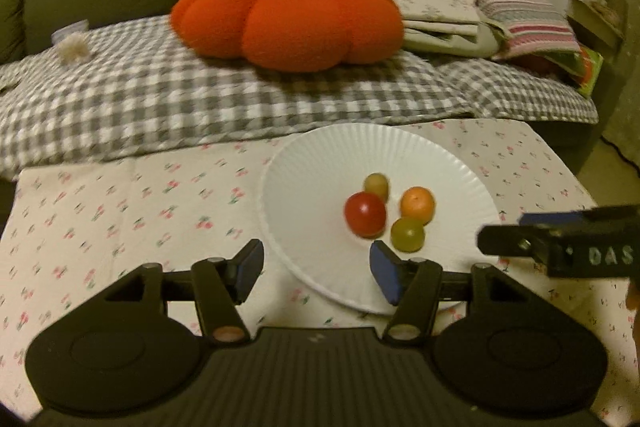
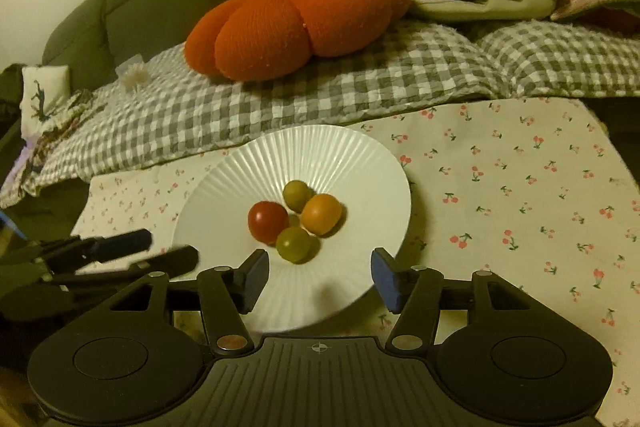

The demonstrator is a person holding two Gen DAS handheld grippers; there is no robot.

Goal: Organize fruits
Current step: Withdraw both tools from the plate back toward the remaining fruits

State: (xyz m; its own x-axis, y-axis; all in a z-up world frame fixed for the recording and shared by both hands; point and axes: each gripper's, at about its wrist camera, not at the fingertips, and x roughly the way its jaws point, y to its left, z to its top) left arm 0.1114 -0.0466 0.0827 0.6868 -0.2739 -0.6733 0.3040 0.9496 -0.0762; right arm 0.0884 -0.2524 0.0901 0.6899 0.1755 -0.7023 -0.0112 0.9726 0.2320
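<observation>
A white ribbed plate [image 1: 312, 171] [image 2: 344, 155] sits on the cherry-print cloth. On it lie a red tomato [image 1: 365, 214] [image 2: 267, 220], an orange one [image 1: 417, 204] [image 2: 321, 214] and two green ones [image 1: 407, 234] [image 1: 377, 185] [image 2: 294, 243] [image 2: 297, 195], close together. My left gripper [image 1: 317, 271] is open and empty, above the plate's near-left rim. My right gripper [image 2: 320, 276] is open and empty, above the plate's near edge, just short of the fruits. Each gripper shows in the other's view, the right one [image 1: 560, 247] and the left one [image 2: 120, 251].
The cherry-print cloth [image 1: 120, 219] [image 2: 520, 207] covers the table. Behind it a sofa holds a grey checked blanket [image 1: 200, 99], an orange pumpkin cushion [image 1: 288, 23] [image 2: 296, 23] and folded fabrics [image 1: 460, 7].
</observation>
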